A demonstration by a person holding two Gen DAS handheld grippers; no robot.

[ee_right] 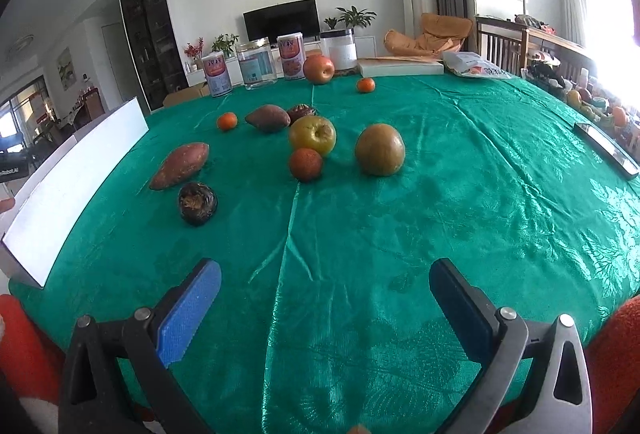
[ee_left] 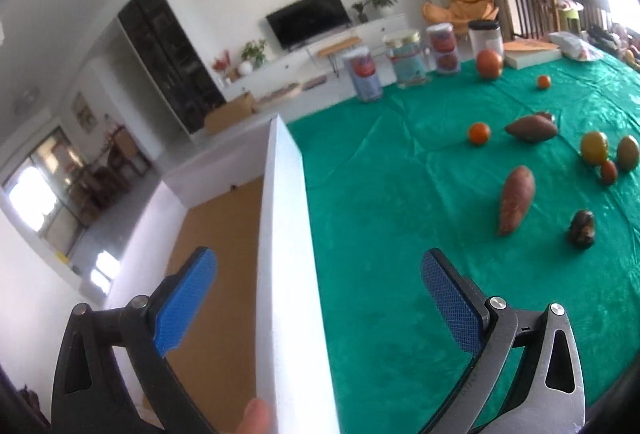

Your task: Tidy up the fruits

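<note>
- Straddling the near wall of the white box [ee_left: 286,234] with my left gripper [ee_left: 320,302], I have its blue pads spread wide, one inside over the brown cardboard floor, one outside over the green tablecloth [ee_left: 400,234]; neither pad touches the wall, and it holds nothing.
- My right gripper [ee_right: 326,308] hovers low over the cloth, jaws just as wide and empty, with bare cloth right ahead of it.
- Nothing lies in the part of the box I can see, so I judge the sorting is at its start: the box is being positioned and no fruit is picked yet.
- Ahead and left of my right gripper sits a dark wrinkled fruit [ee_right: 197,203], just beside a sweet potato [ee_right: 180,165]; it is the nearest piece.
- Farther ahead, near the centre line, a small red fruit [ee_right: 306,164] touches or nearly touches a yellow-green apple [ee_right: 313,135], and a russet pear [ee_right: 380,149] stands a little to their right.
- Beyond those: a second sweet potato [ee_right: 268,117], a small orange [ee_right: 227,121] to its left, another orange [ee_right: 365,85] and a red apple [ee_right: 318,69] far off by the jars [ee_right: 256,69].
- Next move, as I judge it: swing the right gripper forward-left, lower the pads on either side of the dark fruit, close gently, then carry it left to the box.
- Round fruits may roll on this slick cloth, so I would approach from above.
</note>
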